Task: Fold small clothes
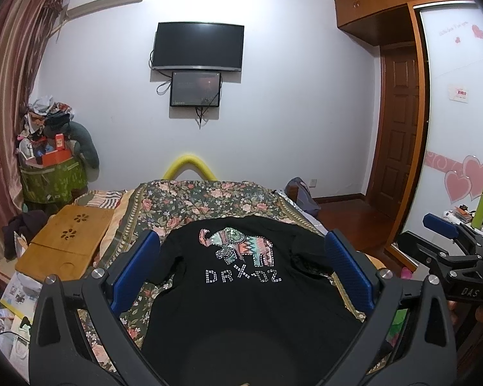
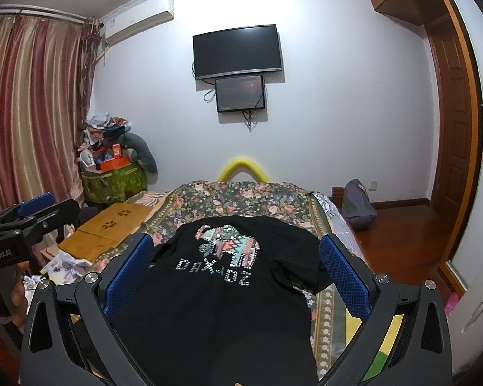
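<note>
Fingers (image 1: 135, 267) of both grippers spread apart, holding nothing.
Between them, a black shirt (image 1: 241, 289) lies flat on the bed (image 1: 209, 199), elephant print upward.

A black shirt (image 1: 241, 289) is printed with a pink-and-teal zigzag elephant (image 1: 238, 246); the bedspread (image 1: 190, 202) is patterned with pink flowers on dark green.

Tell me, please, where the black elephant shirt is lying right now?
The black shirt lies spread flat on the floral bedspread, centred in both wrist views, right of the wooden lap desk.
</note>
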A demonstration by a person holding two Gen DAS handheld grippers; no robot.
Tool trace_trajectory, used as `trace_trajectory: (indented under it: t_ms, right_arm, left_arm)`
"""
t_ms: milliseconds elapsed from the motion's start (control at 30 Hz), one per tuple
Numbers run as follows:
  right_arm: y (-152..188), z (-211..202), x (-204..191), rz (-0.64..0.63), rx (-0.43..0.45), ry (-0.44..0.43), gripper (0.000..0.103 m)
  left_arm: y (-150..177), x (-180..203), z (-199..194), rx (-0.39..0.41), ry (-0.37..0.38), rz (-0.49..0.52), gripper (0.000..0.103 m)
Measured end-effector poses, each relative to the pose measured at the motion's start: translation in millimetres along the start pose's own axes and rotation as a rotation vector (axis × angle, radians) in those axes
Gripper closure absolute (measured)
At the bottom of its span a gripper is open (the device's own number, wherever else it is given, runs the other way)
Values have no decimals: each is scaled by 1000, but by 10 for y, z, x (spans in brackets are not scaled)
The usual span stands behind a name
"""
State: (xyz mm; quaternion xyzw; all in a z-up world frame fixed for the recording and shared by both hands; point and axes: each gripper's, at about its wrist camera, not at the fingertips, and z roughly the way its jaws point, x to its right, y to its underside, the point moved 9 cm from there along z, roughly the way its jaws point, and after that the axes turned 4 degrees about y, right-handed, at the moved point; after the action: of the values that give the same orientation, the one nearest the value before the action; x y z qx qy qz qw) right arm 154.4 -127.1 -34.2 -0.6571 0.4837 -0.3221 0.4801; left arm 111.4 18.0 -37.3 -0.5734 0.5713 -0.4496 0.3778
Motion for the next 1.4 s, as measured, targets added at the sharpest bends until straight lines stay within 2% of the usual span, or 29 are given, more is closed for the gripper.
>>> trace_trajectory:
  t_ms: [200,400,533,800,867,1033,1167,1333,1400]
  right_arm:
    - [68,308,153,-6,-45,36,1]
    - [167,746,405,-47,-96,97,1]
    - [218,1050,605,-59,-127,132,1]
    - [303,1571,962,-67,-203,159,1]
    - [354,1721,1050,-57,-231,160,7]
    - [516,1992,1205,-61,-300,177,10]
    - [668,2185,1307,-70,-354,182,16]
    - [821,2343,1427,-37,-400,180,20]
    - [848,2374,1454,-31,-407,182,20]
  left_arm:
    - [45,-215,328,-35,-27,-8,0]
    - [154,-623,880,-123,-88,-6,0]
    - [281,-1044,1307,-175,-157,-21,0]
    - [646,-1989,2091,-315,-262,-125,0]
    - [786,-2256,2269,-359,-298,-163,0]
    - [1155,-2697,2570,-464,-332,-214,1]
    - [1505,-2956,2783,-561,-338,-287,18]
    - [1847,-3170,2955,-644,-363,-353,24]
    - [1945,-3187,3010,-675,-345,-390,33]
